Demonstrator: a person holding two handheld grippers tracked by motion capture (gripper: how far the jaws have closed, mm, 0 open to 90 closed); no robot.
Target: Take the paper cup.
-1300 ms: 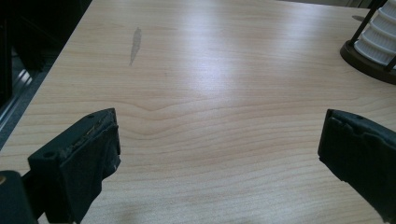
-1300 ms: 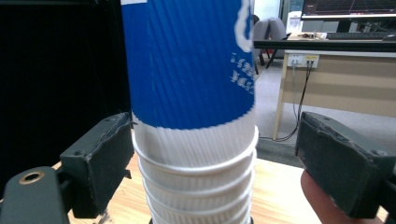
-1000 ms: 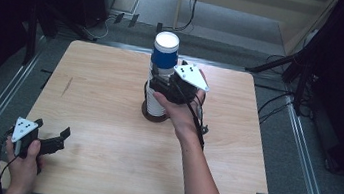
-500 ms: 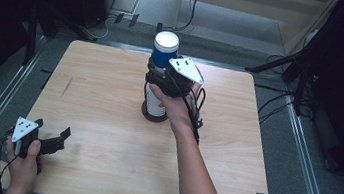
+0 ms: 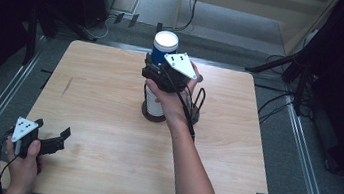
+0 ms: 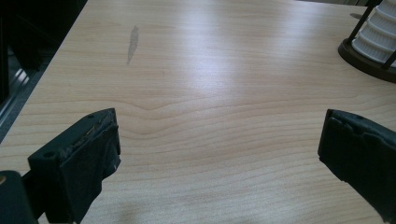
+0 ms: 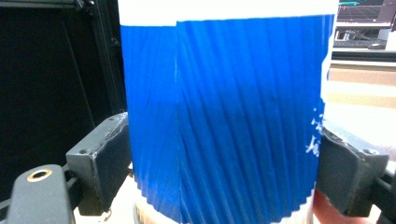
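Pale wood grain covers the table [image 5: 106,118], and at its near left corner the left tongs [image 5: 48,143] rest in the person's hand with jaws wide apart and nothing between them. Further right, toward the middle of the far edge, a stack of white ribbed paper cups [image 5: 154,106] stands in a dark wire holder [image 5: 197,111], topped by a blue ribbed cup [image 5: 163,48]. The right tongs [image 5: 154,72] have just been closing around that blue cup [image 7: 224,126]; in the right gripper view both pads sit against its sides, so they appear to grip it. To do this step well, the squeeze should probably stay light, since thin paper crushes easily, and the lift should go straight up so the stack beneath does not tip or come along.
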